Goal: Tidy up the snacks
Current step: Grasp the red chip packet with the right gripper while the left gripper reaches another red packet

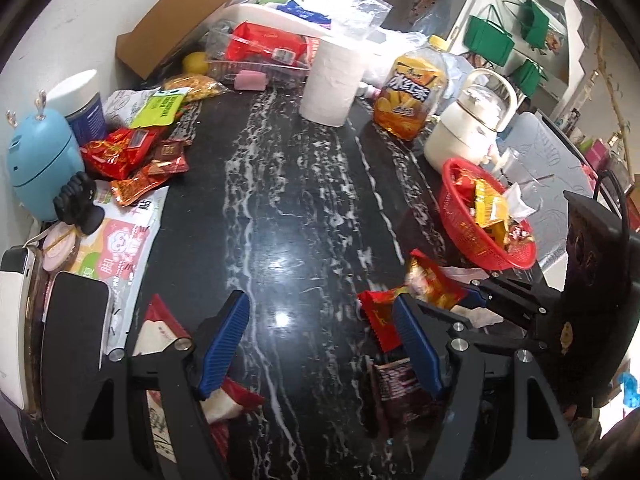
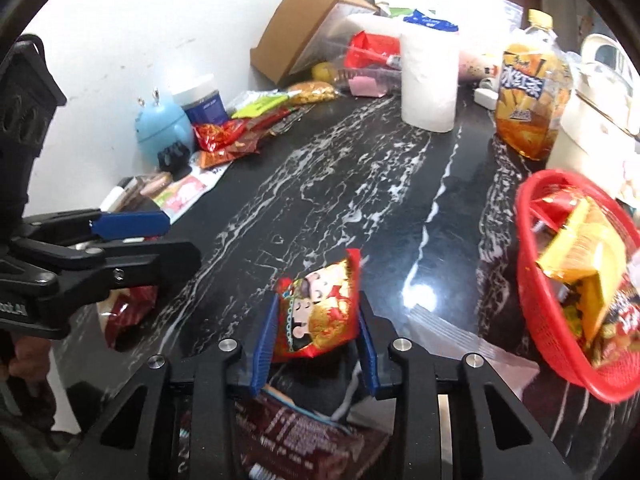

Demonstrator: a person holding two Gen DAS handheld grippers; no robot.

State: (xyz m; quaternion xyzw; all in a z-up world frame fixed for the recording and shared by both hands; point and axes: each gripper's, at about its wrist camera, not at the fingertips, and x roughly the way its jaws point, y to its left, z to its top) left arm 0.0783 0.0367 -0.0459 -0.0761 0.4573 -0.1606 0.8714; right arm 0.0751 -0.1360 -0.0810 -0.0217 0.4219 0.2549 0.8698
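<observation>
My right gripper (image 2: 318,312) is shut on a red snack packet with a cartoon face (image 2: 318,308) and holds it above the black marble counter, left of the red basket (image 2: 536,320). The packet also shows in the left wrist view (image 1: 430,284), held by the right gripper (image 1: 460,300) beside the basket (image 1: 472,232), which holds several yellow and red packets. My left gripper (image 1: 320,340) is open and empty over the counter; it also shows in the right wrist view (image 2: 160,236). A pile of red snack packets (image 1: 128,152) lies at the far left.
A paper roll (image 1: 332,80), an iced-tea bottle (image 1: 408,92) and a white kettle (image 1: 464,132) stand at the back. A blue gadget (image 1: 40,160), a cardboard box (image 1: 176,20) and a clear tray (image 1: 260,56) line the left wall. Dark packets (image 2: 304,436) lie under the grippers.
</observation>
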